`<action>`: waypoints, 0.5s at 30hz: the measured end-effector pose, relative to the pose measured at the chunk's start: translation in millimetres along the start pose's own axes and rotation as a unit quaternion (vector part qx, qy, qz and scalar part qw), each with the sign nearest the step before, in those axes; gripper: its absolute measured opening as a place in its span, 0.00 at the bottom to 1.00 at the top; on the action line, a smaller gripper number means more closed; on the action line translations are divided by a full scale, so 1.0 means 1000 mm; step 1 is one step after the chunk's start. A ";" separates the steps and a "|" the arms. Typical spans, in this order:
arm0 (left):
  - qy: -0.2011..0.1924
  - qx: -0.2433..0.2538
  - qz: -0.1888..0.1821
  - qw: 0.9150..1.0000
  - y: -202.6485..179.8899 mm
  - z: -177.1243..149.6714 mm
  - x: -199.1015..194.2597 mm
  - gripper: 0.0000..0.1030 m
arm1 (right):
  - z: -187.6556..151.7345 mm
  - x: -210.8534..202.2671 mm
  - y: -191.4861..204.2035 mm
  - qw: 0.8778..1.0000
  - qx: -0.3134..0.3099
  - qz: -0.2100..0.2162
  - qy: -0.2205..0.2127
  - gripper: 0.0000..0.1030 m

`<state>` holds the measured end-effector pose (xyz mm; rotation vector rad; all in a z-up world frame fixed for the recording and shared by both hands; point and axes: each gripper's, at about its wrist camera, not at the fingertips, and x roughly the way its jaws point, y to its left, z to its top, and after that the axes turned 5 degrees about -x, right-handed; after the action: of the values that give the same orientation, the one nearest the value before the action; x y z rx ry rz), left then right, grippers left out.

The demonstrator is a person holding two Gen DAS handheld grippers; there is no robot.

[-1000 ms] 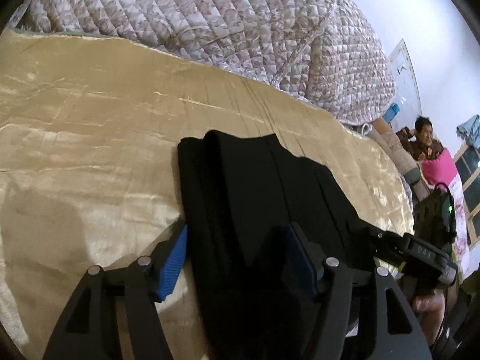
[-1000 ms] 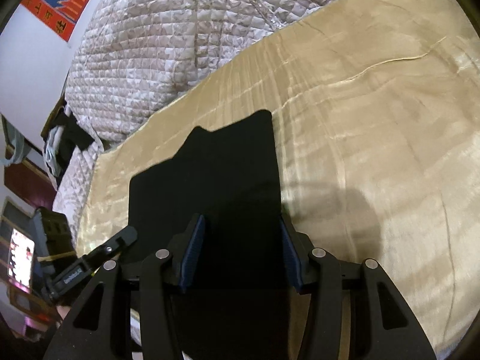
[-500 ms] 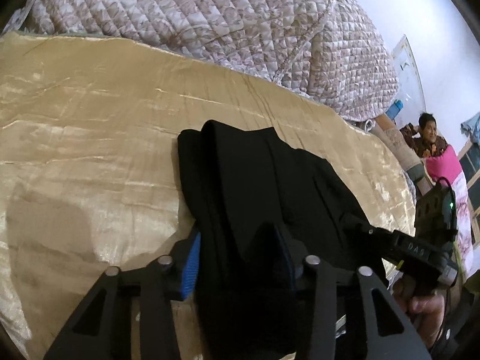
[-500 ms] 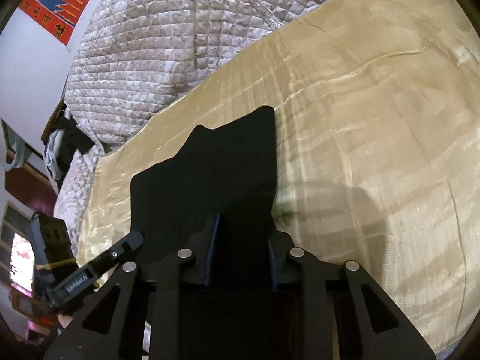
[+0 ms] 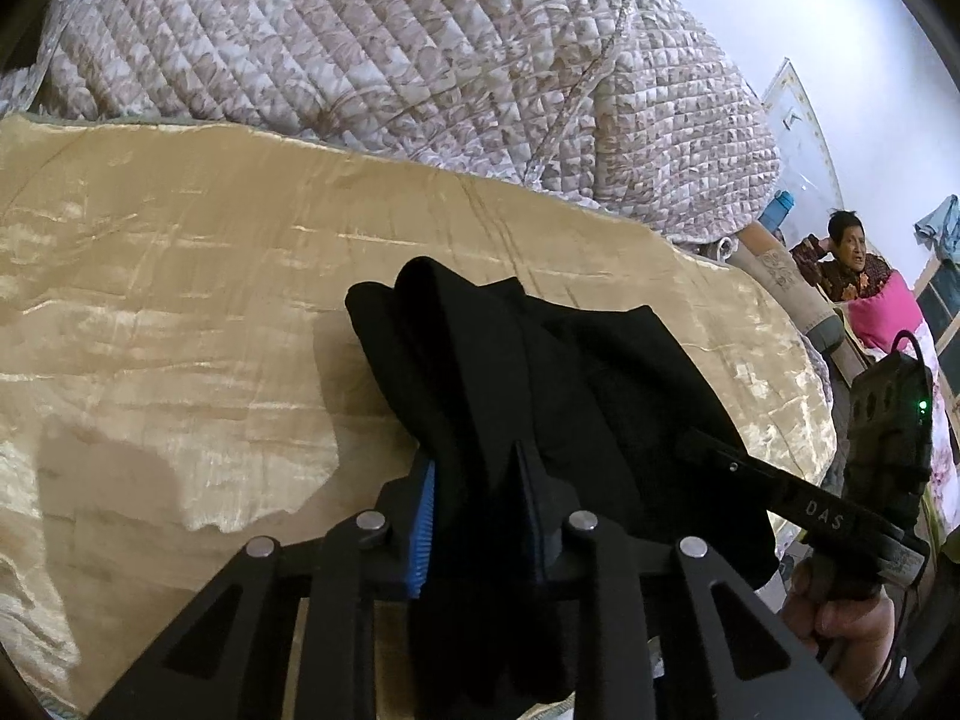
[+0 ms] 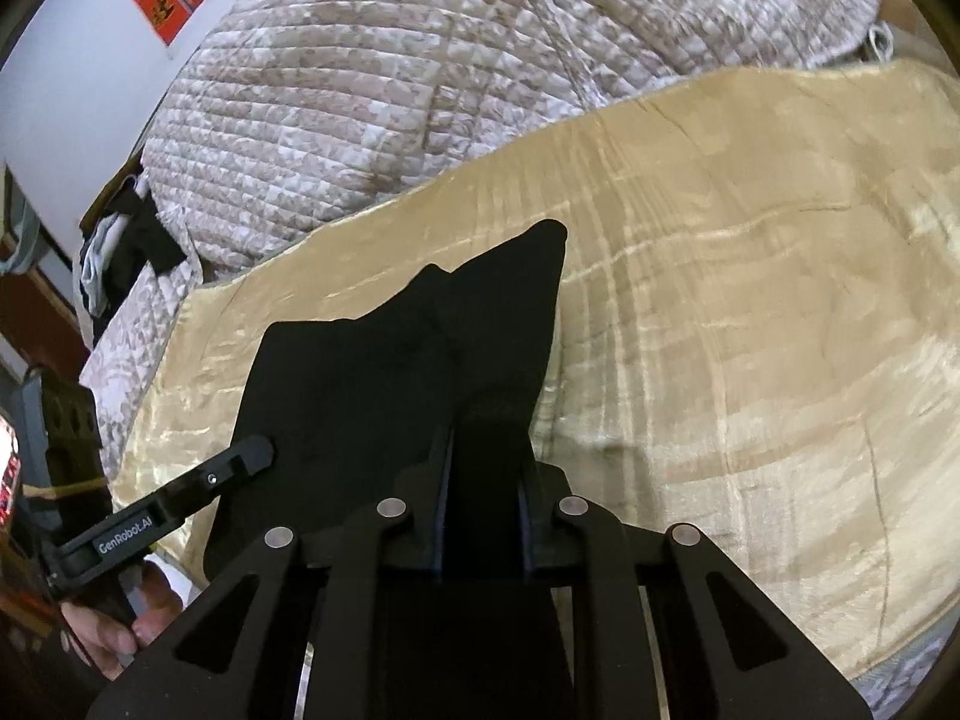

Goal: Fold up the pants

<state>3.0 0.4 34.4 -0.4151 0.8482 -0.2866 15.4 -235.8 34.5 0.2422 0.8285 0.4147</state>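
The black pants (image 5: 540,372) lie partly folded on a gold satin cloth (image 5: 180,300), with their near edge lifted. My left gripper (image 5: 474,480) is shut on the near left part of the pants. My right gripper (image 6: 483,456) is shut on the near right part of the pants (image 6: 420,360). Each gripper shows from the side in the other's view: the right one (image 5: 780,492) at the pants' right edge, the left one (image 6: 180,504) at their left edge.
A quilted patterned blanket (image 5: 420,48) is heaped behind the gold cloth (image 6: 750,330). A person in a patterned top (image 5: 852,258) sits at the far right in the left wrist view. Dark clothes (image 6: 120,240) lie at the far left in the right wrist view.
Both grippers have closed from open onto the near edge of the pants. The near edge has bunched and lifted a little off the cloth.
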 end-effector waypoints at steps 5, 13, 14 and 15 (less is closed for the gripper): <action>-0.003 0.014 -0.003 1.000 -0.007 0.004 -0.007 0.24 | 0.005 -0.007 0.011 1.000 -0.015 0.006 -0.008 0.16; -0.017 0.033 0.001 0.999 -0.010 0.029 -0.022 0.24 | 0.025 -0.010 0.035 0.999 -0.039 0.017 -0.015 0.16; -0.019 0.036 0.002 0.999 -0.010 0.033 -0.022 0.24 | 0.028 -0.009 0.038 0.999 -0.041 0.018 -0.016 0.16; -0.019 0.038 0.003 0.999 -0.009 0.039 -0.022 0.24 | 0.034 -0.007 0.040 0.999 -0.042 0.019 -0.017 0.16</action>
<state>18.2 10.8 76.2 -0.3458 0.7986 -0.3035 26.3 -204.7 76.6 0.1859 0.7723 0.4793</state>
